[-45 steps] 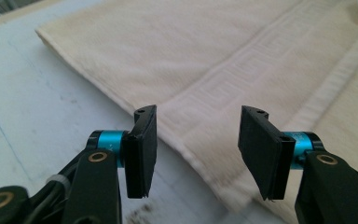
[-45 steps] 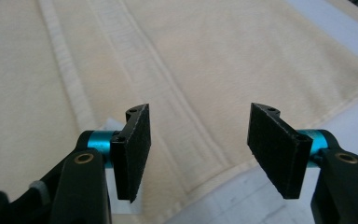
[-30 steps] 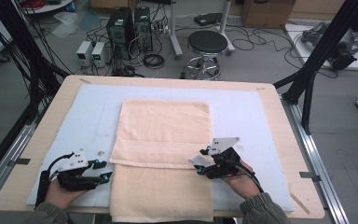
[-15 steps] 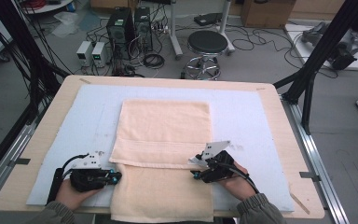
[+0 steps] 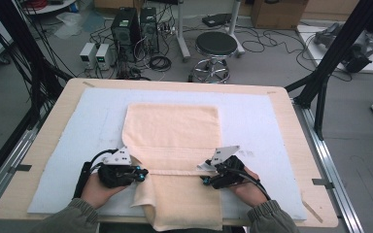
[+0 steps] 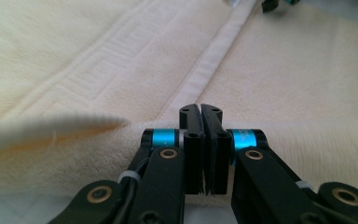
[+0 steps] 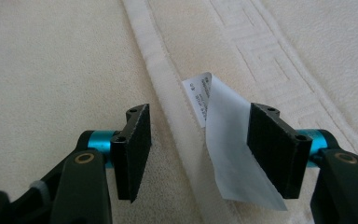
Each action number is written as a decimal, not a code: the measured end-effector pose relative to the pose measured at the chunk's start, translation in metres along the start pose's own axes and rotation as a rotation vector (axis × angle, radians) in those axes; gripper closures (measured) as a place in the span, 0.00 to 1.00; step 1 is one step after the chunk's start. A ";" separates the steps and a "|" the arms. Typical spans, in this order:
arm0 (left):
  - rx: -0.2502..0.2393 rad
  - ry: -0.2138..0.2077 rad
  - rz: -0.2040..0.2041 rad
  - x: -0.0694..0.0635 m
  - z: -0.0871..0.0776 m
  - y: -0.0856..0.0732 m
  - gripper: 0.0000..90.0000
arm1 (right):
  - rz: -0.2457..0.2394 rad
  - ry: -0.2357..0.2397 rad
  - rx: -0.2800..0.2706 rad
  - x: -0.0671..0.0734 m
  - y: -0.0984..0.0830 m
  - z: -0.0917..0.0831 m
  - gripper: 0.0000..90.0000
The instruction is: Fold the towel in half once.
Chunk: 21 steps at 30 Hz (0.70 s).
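Towel [image 5: 172, 131] work at the folded hem: left claw [image 6: 199, 122] has its jaws pressed together at the towel's edge, though whether any cloth is caught between them I cannot tell. Right claw [image 7: 200, 135] stands spread, one jaw on either side of the hem band [image 7: 161, 88], with the white care label [image 7: 228, 154] standing up between the jaws, near the right-hand one.

In the high view the left claw [image 5: 143, 173] sits at the left end of the hem line and the right claw [image 5: 206, 178] at its right end, each held in a hand [image 5: 94, 189] coming in from below. The cream towel lies mid-surface on a pale blue mat [image 5: 272, 126], its far part folded toward the person so the hem runs across between the two claws; the near end hangs over the front edge of the wooden surface [image 5: 291, 104].

Judged from this, the step in hand is taking hold of the two ends of the hem. The next move calls for the right claw to close on the hem itself, not merely on the label, so both ends can be lifted evenly
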<state>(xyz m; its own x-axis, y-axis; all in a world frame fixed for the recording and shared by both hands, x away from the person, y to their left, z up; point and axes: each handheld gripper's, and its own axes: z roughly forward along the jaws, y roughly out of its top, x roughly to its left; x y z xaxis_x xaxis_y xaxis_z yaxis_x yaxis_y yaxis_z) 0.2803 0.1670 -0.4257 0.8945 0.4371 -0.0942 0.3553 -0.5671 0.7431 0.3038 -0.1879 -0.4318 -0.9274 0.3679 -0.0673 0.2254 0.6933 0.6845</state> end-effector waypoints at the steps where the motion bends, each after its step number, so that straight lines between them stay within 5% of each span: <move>1: 0.012 -0.007 0.007 -0.001 0.002 -0.002 0.91 | 0.002 0.001 0.004 0.001 0.000 0.000 0.43; 6: 0.007 0.014 0.038 -0.005 0.001 -0.008 0.84 | -0.004 0.001 0.003 0.000 0.000 0.000 0.43; 12: 0.019 0.040 0.068 -0.010 -0.005 -0.008 0.98 | 0.001 -0.003 0.003 0.000 0.000 0.000 0.43; 21: 0.013 0.074 0.066 -0.015 -0.080 -0.037 0.98 | 0.002 -0.004 0.000 0.000 0.001 0.000 0.42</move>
<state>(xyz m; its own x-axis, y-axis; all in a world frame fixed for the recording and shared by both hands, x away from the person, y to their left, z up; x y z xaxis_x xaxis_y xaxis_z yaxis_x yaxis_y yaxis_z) 0.2318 0.2373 -0.3992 0.8939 0.4483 0.0046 0.2999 -0.6055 0.7372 0.3039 -0.1877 -0.4313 -0.9257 0.3720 -0.0685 0.2276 0.6926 0.6844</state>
